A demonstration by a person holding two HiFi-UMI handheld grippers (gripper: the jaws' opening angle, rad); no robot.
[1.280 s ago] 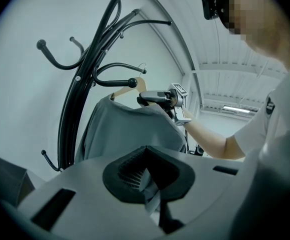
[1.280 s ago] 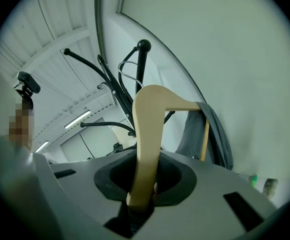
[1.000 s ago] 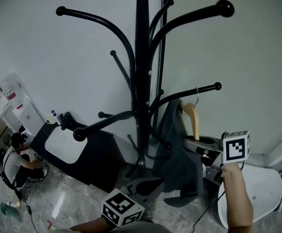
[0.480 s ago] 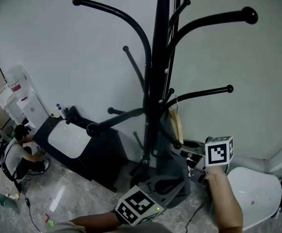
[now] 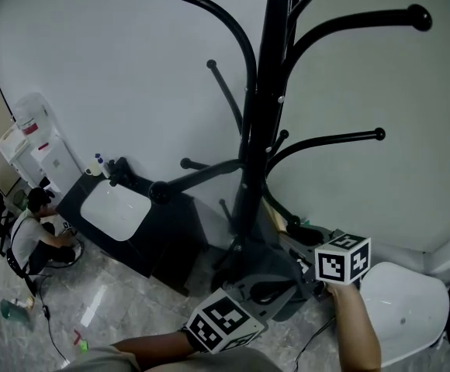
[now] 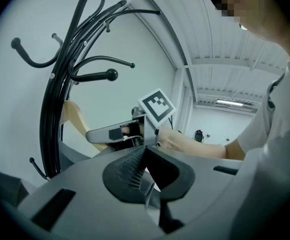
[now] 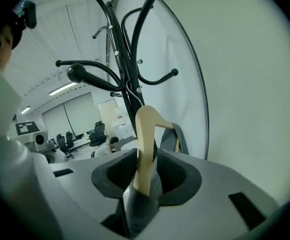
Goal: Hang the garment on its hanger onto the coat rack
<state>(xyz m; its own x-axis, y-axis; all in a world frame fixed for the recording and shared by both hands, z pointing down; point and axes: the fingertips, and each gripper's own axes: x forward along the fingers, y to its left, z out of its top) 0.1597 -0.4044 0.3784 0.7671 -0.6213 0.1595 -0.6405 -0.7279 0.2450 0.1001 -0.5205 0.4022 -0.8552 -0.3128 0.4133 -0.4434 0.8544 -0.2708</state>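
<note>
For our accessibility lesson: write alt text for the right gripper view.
A wooden hanger carrying a grey garment stands between the right gripper's jaws, which have just been opening. Behind rises a black coat rack against a white wall.

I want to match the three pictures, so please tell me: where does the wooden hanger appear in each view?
Head view: the wooden hanger is a pale sliver at lower centre, just right of the pole's foot.
Left gripper view: left of centre, just right of the pole.
Right gripper view: centre, upright in the foreground.
Shared landmark: the black coat rack.
</note>
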